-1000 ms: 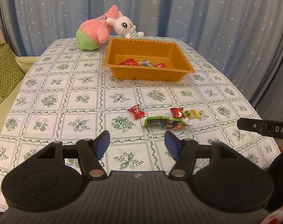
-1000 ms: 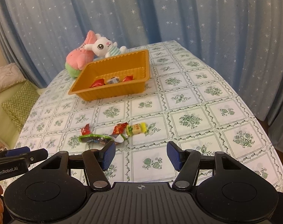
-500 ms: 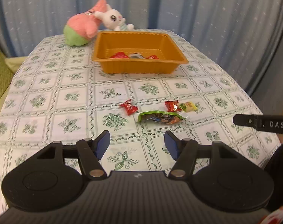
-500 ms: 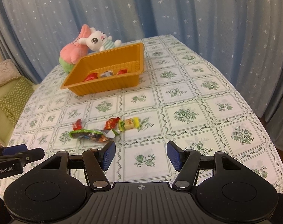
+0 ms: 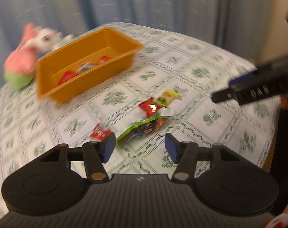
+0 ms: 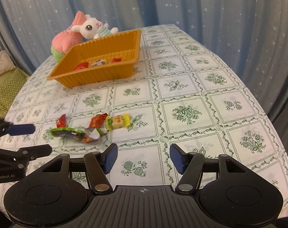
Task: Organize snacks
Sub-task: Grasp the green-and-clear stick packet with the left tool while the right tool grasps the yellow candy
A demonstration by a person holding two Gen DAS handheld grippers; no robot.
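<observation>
An orange tray stands at the back of the table with a few wrapped snacks inside. Loose snacks lie in front of it: a small red candy, a green-edged packet, a red packet and a yellow candy. My left gripper is open and empty just before the green-edged packet. My right gripper is open and empty, short of the yellow candy.
A pink plush and a white bunny plush lie behind the tray. A patterned cloth covers the table, which ends at the right. Blue starred curtains hang behind. A green cushion is at far left.
My left gripper has swung right and dropped close to the loose snacks; its view is blurred by motion. My right gripper has moved a little forward. Both stay open.
</observation>
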